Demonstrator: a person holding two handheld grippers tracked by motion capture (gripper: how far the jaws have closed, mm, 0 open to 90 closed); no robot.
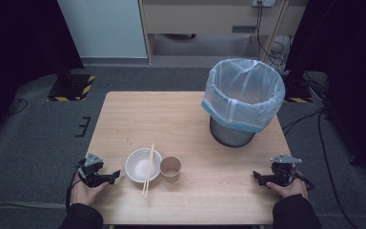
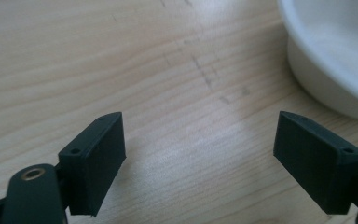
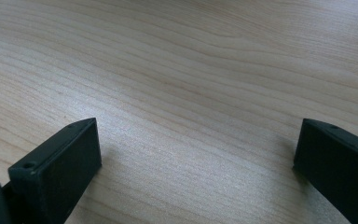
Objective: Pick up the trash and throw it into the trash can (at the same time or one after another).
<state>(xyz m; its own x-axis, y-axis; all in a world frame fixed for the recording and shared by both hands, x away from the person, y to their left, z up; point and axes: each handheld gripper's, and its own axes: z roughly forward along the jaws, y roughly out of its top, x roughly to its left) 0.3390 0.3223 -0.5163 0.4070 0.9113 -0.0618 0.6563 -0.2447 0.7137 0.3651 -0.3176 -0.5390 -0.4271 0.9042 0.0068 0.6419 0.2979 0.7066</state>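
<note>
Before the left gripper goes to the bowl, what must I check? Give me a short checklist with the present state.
1. Left gripper open, nothing between jaws: ok.
2. Right gripper open, resting apart from things: ok.
3. Bowl upright beside left gripper: ok.
4. Chopsticks lie across bowl, may slide when it moves: not ok.
5. Cup stands close to bowl; touching: cannot tell.
6. Bin open, bag in place: ok.

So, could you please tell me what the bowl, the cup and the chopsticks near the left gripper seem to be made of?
The bowl looks like white plastic or foam: smooth, matte, thick-rimmed. The cup appears to be brown paper, with a dull kraft colour and thin wall. The chopsticks, resting across the bowl, look like pale bare wood or bamboo, without sheen.
</note>
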